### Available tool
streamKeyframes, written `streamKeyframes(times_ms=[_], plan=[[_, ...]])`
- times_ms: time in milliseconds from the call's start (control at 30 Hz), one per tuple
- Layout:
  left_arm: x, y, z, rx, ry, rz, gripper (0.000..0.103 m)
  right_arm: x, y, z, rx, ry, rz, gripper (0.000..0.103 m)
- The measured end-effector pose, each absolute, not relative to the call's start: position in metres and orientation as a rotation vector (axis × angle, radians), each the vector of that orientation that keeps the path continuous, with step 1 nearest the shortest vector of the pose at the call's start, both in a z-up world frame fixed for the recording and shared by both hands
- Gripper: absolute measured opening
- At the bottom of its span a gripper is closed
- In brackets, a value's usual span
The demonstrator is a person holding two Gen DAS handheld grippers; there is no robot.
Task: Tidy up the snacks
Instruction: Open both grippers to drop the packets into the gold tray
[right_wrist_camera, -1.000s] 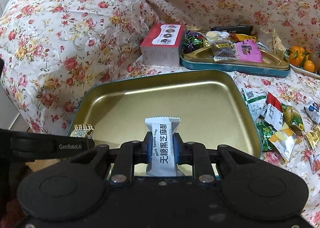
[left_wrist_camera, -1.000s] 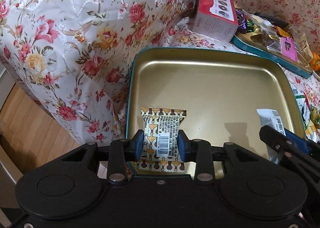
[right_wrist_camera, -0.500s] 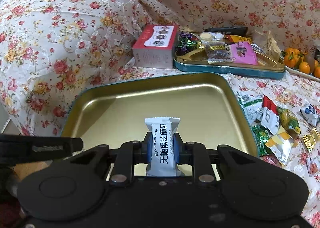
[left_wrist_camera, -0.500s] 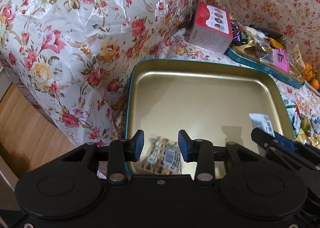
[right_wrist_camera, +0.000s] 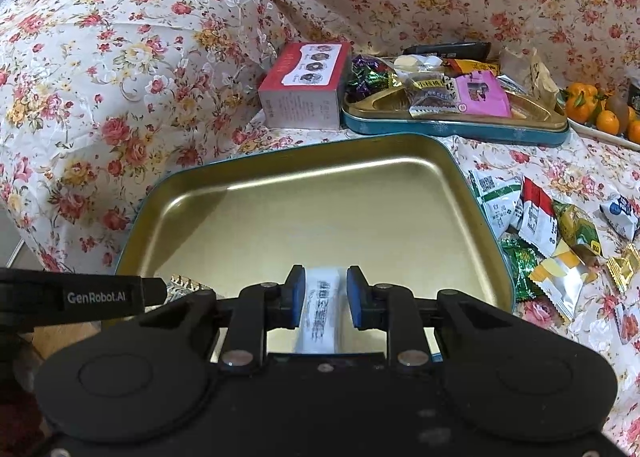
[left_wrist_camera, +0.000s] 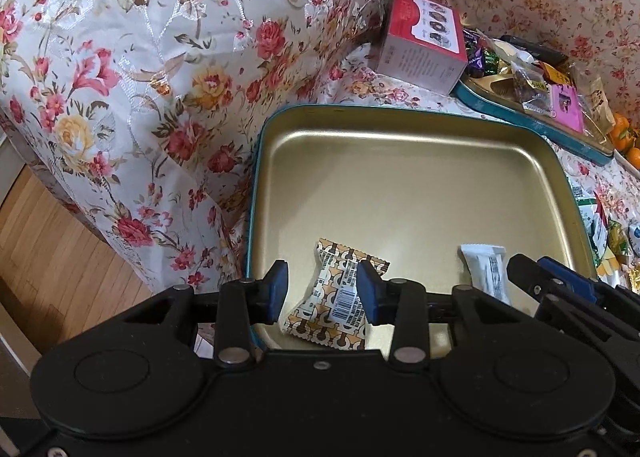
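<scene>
White snack packet [right_wrist_camera: 320, 309]: between opening right gripper [right_wrist_camera: 320, 295] jaws, over gold tray [right_wrist_camera: 460, 177] near edge. Patterned packet [left_wrist_camera: 336, 297]: released into tray; left gripper [left_wrist_camera: 322, 291] jaws open. Step: depositing. Next: fetch loose snacks [right_wrist_camera: 536, 217] right of tray.

right tongs [right_wrist_camera: 323, 291] opening | white snack packet [right_wrist_camera: 320, 309] between jaws | over gold tray [right_wrist_camera: 320, 213]

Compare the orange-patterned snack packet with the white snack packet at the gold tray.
The orange-patterned packet carries a brown and orange print with a barcode; the white packet is plain white with dark lettering. The orange-patterned packet lies flat and slanted on the gold tray, free between the open left gripper; the white packet sits between the opening jaws of the right gripper, its lettering blurred. Both are small sealed wrappers with crimped ends.
</scene>
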State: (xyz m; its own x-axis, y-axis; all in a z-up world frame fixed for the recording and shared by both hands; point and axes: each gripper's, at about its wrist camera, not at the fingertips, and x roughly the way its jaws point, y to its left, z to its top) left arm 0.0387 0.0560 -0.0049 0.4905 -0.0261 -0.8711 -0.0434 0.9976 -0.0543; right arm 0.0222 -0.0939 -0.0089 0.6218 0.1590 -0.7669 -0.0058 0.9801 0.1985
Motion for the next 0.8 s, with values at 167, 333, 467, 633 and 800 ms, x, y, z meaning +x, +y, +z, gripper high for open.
streamKeyframes(times_ms=[167, 333, 467, 633, 800], plan=[[0.0400, 0.0555, -0.0079, -0.064, 1.069, 0.018, 0.048, 0.0223, -0.0933, -0.0106, 0.186, 0.908, 0.092, 0.027], [0.0416, 0.0529, -0.0103, -0.049, 1.074, 0.019, 0.047, 0.0214, -0.0930, -0.0100, 0.180, 0.907, 0.091, 0.031], [0.0409, 0.0513, -0.0098, -0.044, 1.070, 0.014, 0.047, 0.0198, -0.0950, -0.0092, 0.183, 0.911, 0.088, 0.035], [0.0391, 0.0489, -0.0072, -0.036, 1.058, 0.005, 0.048, 0.0188, -0.0969, -0.0088, 0.186, 0.918, 0.081, 0.039], [0.0367, 0.0501, -0.0038, -0.044, 1.048, 0.002, 0.048, 0.0164, -0.0976, -0.0074, 0.183, 0.913, 0.076, 0.043]])
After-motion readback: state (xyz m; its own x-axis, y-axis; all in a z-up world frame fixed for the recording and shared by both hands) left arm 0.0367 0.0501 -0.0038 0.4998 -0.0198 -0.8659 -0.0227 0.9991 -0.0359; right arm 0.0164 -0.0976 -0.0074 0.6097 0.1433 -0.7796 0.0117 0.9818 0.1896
